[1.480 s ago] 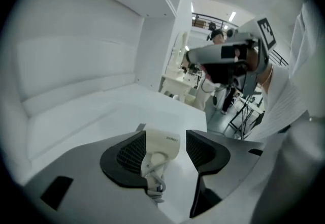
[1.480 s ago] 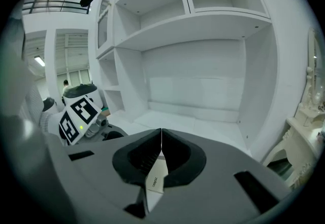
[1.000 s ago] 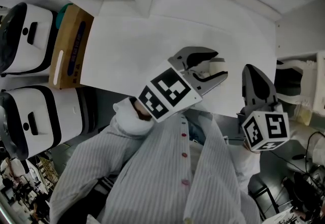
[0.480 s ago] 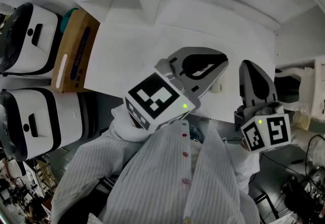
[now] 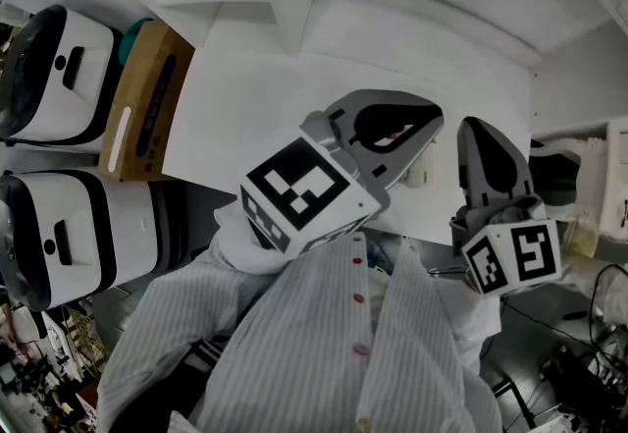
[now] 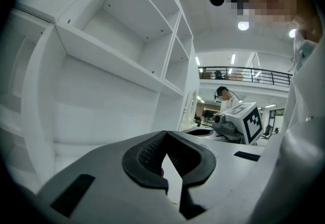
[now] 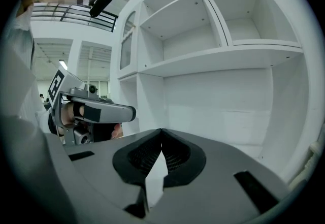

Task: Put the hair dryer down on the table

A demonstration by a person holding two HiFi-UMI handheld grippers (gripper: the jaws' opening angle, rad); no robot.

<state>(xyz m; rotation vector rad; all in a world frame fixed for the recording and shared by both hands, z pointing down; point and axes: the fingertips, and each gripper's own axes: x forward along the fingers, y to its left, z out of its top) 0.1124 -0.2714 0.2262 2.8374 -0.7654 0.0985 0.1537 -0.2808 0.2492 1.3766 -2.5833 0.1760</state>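
Observation:
In the head view my left gripper [image 5: 430, 119] hangs over the white table [image 5: 255, 87], its jaws shut with nothing between them. A small white part of what seems to be the hair dryer [image 5: 420, 172] shows on the table just past its right edge; the rest is hidden. My right gripper [image 5: 481, 132] stands beside it near the table's front right edge, jaws together and empty. The left gripper view shows the left gripper [image 6: 165, 134] with pads meeting against white shelves. The right gripper view shows the right gripper [image 7: 161, 132] the same way.
A brown cardboard box [image 5: 143, 103] lies at the table's left end, beside two white cases with black trim [image 5: 61, 78] [image 5: 74, 237]. White shelving [image 7: 223, 40] stands behind the table. A shelf unit [image 5: 594, 188] is at the right. The person's striped shirt [image 5: 324, 343] fills the foreground.
The left gripper's jaws, open around a white object a second ago, have closed empty, and the gripper has drawn back toward the person. The right gripper has barely shifted.

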